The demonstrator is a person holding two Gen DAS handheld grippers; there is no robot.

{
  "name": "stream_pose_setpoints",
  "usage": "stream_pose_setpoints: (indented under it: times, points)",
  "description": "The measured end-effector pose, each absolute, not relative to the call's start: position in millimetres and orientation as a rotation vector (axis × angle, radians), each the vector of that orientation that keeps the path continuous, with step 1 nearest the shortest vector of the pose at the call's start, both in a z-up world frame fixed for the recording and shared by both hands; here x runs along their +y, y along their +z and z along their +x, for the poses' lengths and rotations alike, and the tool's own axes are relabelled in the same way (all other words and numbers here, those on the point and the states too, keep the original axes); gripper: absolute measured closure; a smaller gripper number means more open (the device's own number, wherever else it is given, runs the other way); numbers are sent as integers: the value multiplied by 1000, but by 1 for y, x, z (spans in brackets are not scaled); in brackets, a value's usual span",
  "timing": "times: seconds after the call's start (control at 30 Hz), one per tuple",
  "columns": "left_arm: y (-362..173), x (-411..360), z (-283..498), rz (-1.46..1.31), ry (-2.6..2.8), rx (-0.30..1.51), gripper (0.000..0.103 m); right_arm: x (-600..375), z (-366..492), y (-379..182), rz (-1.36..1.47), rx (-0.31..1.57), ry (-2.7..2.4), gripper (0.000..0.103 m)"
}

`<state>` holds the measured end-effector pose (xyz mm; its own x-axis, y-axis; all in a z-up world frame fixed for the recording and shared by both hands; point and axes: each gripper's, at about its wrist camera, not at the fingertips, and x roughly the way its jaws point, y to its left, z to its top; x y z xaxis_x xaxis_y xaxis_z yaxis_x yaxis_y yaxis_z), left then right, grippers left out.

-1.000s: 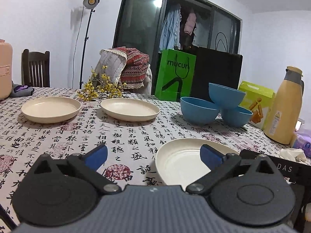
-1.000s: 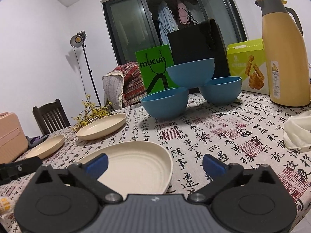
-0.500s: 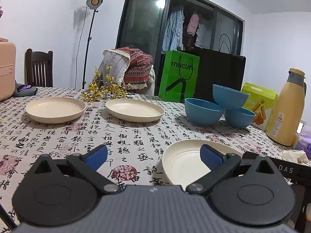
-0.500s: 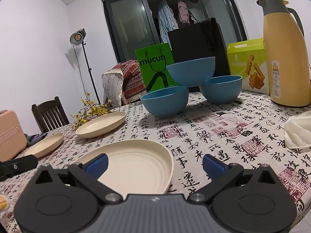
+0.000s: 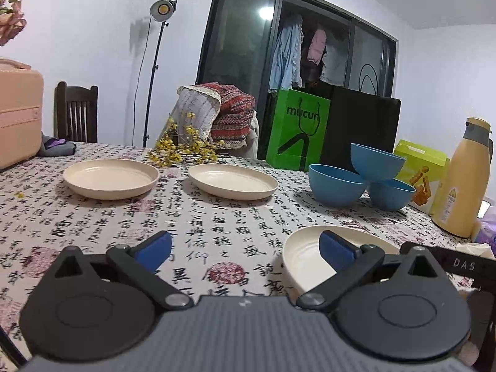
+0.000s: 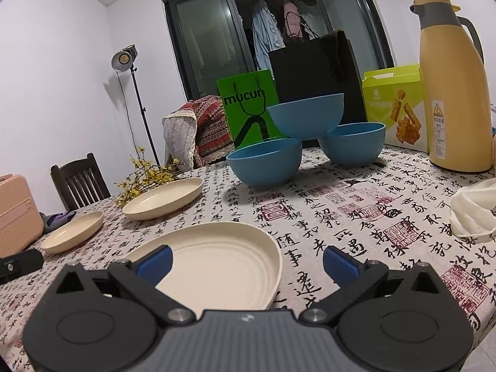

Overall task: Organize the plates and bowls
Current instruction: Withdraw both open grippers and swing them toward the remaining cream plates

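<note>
On the near edge of a tablecloth printed with black calligraphy (image 6: 356,210), a round cream plate with a ridged well (image 6: 217,260) lies flat, the nearest of the dishes to both hand-held tools. It sits directly ahead of the right gripper (image 6: 246,262), whose blue-padded jaws stand wide apart and hold nothing; the left pad shows over the plate's near-left rim, the right pad over bare cloth just past its right edge. From the left gripper (image 5: 245,248), also spread wide and empty, the same plate (image 5: 305,259) lies ahead and to the right, behind its right pad. The right gripper looks the better placed to take it; being round, the plate offers no long axis, so any rim point would serve.

Beyond this plate and to its left, two more cream plates (image 6: 162,198) (image 6: 73,231) rest apart on the cloth, likely stacking spots. Beyond it and to the right, three blue bowls (image 6: 305,117) form a small pyramid, one perched on the rims of two. Right of the bowls stands a tall yellow thermos jug (image 6: 452,86).
</note>
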<state>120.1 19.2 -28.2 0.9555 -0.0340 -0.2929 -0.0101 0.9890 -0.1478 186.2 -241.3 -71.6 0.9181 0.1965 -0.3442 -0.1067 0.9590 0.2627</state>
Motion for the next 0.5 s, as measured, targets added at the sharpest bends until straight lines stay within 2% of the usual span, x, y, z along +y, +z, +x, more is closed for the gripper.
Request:
stream_pose_setpoints:
  times: [0.5]
  points:
    - [-35,54,86,-146,59,289,0,-242,175,-70,258,390,146,0]
